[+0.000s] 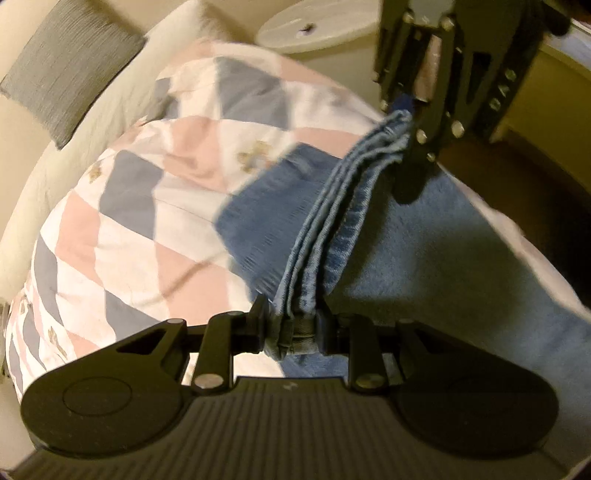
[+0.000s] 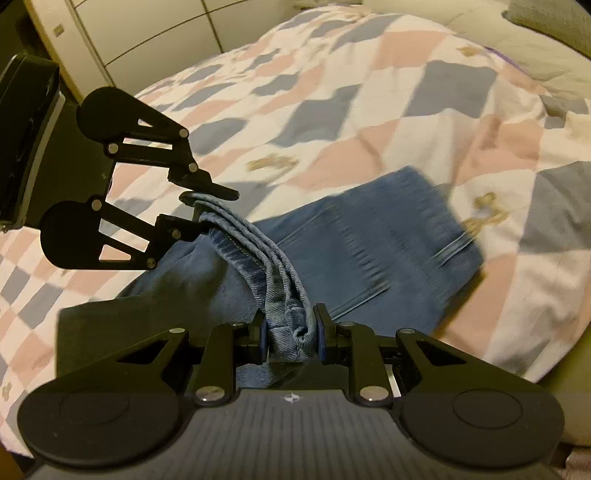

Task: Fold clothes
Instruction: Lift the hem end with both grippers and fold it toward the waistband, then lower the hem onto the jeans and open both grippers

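Note:
Blue jeans (image 1: 424,258) lie folded on a patchwork quilt, blurred by motion. A bunched edge of several denim layers (image 1: 343,206) is stretched between both grippers. In the left wrist view my left gripper (image 1: 291,328) is shut on one end of this edge, and my right gripper (image 1: 406,110) pinches the other end at the upper right. In the right wrist view my right gripper (image 2: 291,332) is shut on the bunched denim edge (image 2: 273,266). My left gripper (image 2: 212,210) grips its far end at the left. The rest of the jeans (image 2: 388,240) spreads flat beyond.
The quilt (image 1: 147,206) of pink, grey-blue and white diamonds covers the bed. A grey pillow (image 1: 70,70) rests at the far left and a round white table (image 1: 317,26) stands past the bed. White drawer fronts (image 2: 147,37) stand beside the bed.

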